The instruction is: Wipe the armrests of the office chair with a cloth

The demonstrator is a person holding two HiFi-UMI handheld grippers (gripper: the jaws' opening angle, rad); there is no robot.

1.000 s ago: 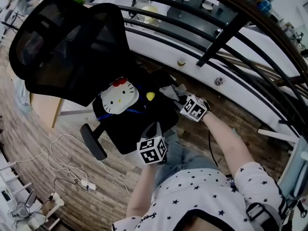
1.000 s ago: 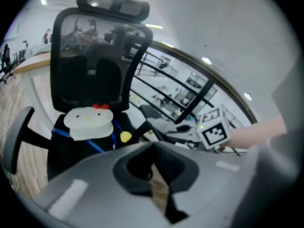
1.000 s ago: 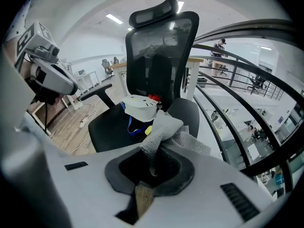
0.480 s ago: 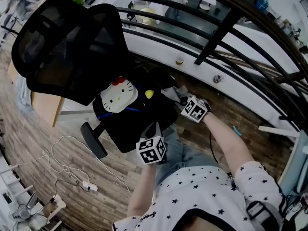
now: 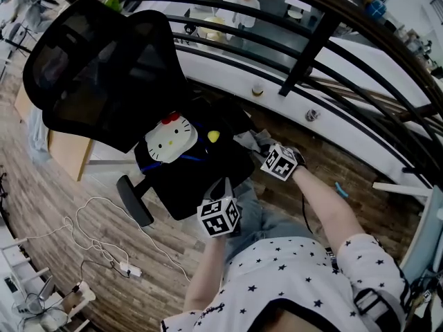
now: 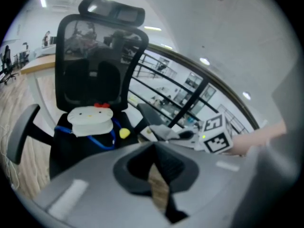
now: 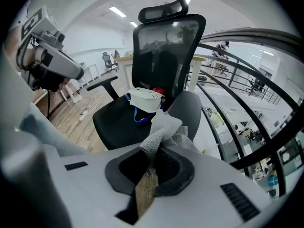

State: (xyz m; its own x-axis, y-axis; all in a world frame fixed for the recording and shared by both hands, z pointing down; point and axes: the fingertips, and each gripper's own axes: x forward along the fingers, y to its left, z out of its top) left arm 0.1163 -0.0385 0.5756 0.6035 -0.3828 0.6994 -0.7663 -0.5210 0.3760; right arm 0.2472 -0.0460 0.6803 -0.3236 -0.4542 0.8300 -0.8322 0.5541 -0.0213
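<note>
Barely anything changes vs. a sec ago. The head view drifts a little, so chair (image 5: 104, 68) and grippers slide together in frame; that looks like your head moving, not a stroke. Your right gripper (image 5: 264, 146) stays just right of centre, clamped on the cloth (image 5: 248, 138). The cloth is still bunched at the front end of the armrest (image 7: 190, 109) on the railing (image 5: 304, 54) side. Your left gripper (image 5: 223, 187) hangs low centre over the seat's front edge, jaws together w/ nothing in them.

My read for the task: you're parked on the pad's front end and no real sweep is under way. Most of this pad is probably still to do. The far armrest (image 5: 133, 200), lower left, is untouched for now.

Orientation:
- The chair has its back at upper left and its seat opening toward lower right, i.e. facing you.
- The far armrest's long axis runs from upper left to lower right in the head view.
- In the right gripper view, the near pad runs straight away from the jaws toward the backrest, so a push along the gripper's own line should follow its length.
- The cloth is a crumpled wad w/ no clear long axis. It sticks up out of the jaws, just right of centre in that view.
</note>
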